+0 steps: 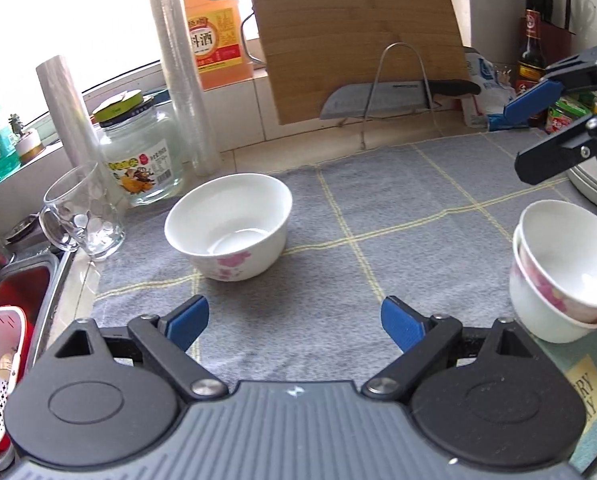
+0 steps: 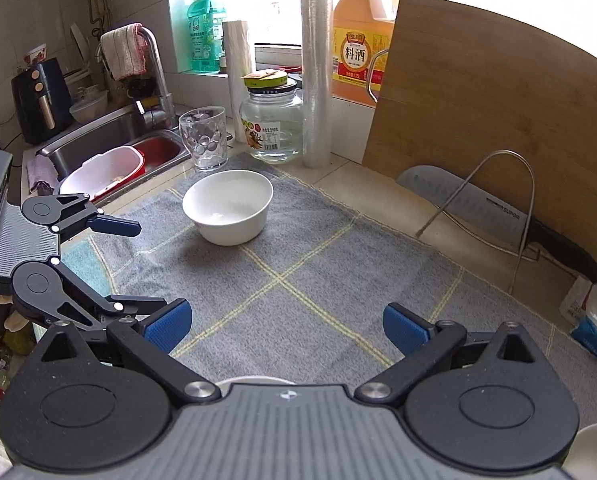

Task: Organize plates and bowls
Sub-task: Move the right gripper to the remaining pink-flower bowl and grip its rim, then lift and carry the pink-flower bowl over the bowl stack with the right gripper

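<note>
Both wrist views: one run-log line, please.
left tongs open, empty | right tongs open, empty | single bowl on mat | stacked bowls right

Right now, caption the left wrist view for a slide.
Open left gripper faces a lone white bowl on the grey mat; stacked bowls wait right.

Left claw (image 1: pixel 294 322) hangs low, jaws spread wide, blue pads (image 1: pixel 188 322) facing each other with nothing between them. Right claw (image 2: pixel 286 326) sits the same way, wide open and empty. Seen from the left wrist, the right claw (image 1: pixel 532 132) hovers high, jaws apart.
</note>
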The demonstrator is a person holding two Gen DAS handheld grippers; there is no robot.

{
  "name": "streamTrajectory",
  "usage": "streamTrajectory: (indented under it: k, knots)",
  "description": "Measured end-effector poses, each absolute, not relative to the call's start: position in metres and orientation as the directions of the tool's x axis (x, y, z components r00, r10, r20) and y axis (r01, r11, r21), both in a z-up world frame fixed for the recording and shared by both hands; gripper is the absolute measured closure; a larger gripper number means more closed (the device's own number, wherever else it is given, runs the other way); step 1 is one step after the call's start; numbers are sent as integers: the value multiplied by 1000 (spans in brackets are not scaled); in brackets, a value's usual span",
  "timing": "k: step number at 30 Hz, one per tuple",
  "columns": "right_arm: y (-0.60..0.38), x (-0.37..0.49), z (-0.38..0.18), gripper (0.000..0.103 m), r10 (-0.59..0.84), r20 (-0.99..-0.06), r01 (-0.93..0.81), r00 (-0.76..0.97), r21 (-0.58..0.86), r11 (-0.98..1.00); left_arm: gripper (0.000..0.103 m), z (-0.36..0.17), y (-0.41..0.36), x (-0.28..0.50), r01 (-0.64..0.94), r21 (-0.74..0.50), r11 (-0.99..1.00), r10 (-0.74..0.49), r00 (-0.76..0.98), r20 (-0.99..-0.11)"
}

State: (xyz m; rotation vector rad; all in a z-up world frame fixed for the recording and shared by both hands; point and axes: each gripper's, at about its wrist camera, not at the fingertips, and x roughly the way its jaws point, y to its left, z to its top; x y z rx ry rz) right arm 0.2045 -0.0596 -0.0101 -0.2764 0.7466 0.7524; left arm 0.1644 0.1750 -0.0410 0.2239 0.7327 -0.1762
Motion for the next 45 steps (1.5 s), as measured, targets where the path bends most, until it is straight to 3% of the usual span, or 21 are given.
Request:
streamTrajectory:
  k: [14,32,39,45]
  knots:
    - [46,268,-20,0,509,-735,-749,448,3,663,10,-67,217,217,229,119,966,-95,743,-663]
    - [110,342,-66,2,514,-799,-784,311,90,614,10,-79,220,246,280,97,955,-156,754,-638]
    - [124,349,-78,17,514,-817,-803,262,111,586,11,-79,222,250,282,85,956,-168,759,-629]
    - [126,349,-79,23,528,-816,-811,234,135,569,11,-79,224,249,286,82,955,-173,759,-627]
